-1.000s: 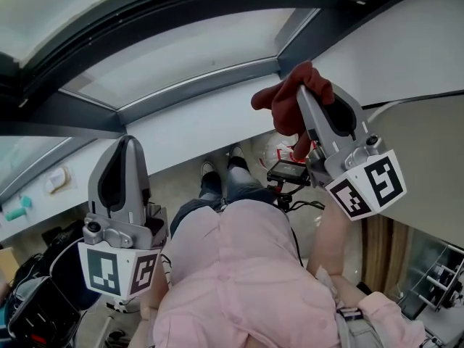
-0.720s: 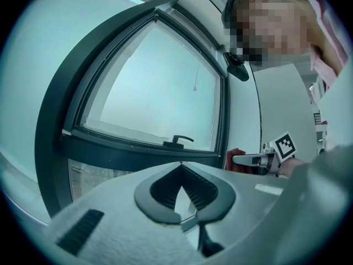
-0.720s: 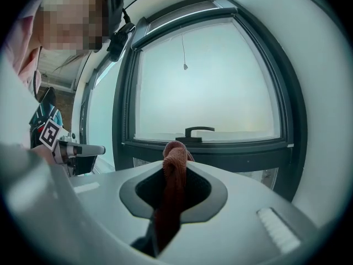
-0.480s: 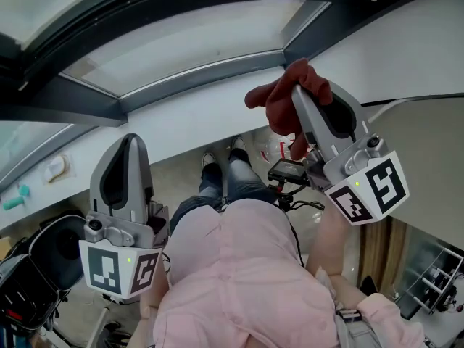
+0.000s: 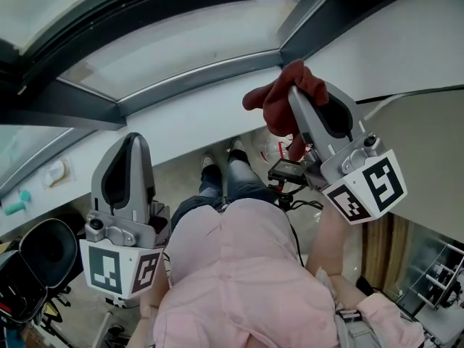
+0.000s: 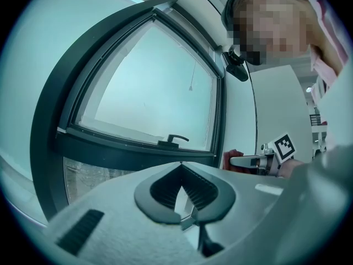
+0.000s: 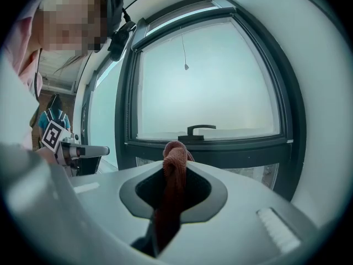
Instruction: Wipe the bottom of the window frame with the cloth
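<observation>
- Your right tool (image 5: 293, 87) is clamped on the red cloth (image 5: 278, 106), which bunches out past its tips.
- You hold the cloth close to the bottom rail of the window frame (image 5: 196, 75), below the handle (image 7: 198, 130); whether they touch is unclear.
- Your left tool (image 5: 133, 142) hangs lower, well apart from the cloth, jaws closed on nothing.

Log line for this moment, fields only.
right gripper: shut on red cloth | left gripper: shut, empty | cloth held up near window frame bottom, contact unclear | wipe: not yet under way
</observation>
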A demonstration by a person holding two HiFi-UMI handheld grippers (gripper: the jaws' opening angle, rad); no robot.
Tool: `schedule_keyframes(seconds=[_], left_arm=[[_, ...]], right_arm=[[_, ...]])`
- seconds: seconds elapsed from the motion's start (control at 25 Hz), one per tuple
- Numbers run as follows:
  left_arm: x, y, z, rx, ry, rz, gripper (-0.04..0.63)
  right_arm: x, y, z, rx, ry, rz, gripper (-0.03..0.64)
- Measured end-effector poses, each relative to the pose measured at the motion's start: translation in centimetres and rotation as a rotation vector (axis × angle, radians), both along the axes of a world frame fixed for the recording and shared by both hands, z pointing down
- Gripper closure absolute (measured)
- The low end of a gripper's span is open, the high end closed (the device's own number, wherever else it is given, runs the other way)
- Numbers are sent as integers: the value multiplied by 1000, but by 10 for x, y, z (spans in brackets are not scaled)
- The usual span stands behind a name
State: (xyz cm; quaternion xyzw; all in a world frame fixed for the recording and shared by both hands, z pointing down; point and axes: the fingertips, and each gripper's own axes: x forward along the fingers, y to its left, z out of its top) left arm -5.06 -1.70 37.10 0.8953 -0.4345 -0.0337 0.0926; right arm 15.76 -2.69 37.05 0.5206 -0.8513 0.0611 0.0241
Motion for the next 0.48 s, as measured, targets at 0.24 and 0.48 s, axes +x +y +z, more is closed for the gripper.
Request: schedule_keyframes(seconds=[0.24, 0.48], left_arm=[[4, -1, -1, -1, 4, 17, 595], [2, -3, -3, 4, 9, 18, 595]], right_arm=[[3, 1, 2, -8, -6, 11, 561], [0, 1, 1, -10, -8, 10, 561]])
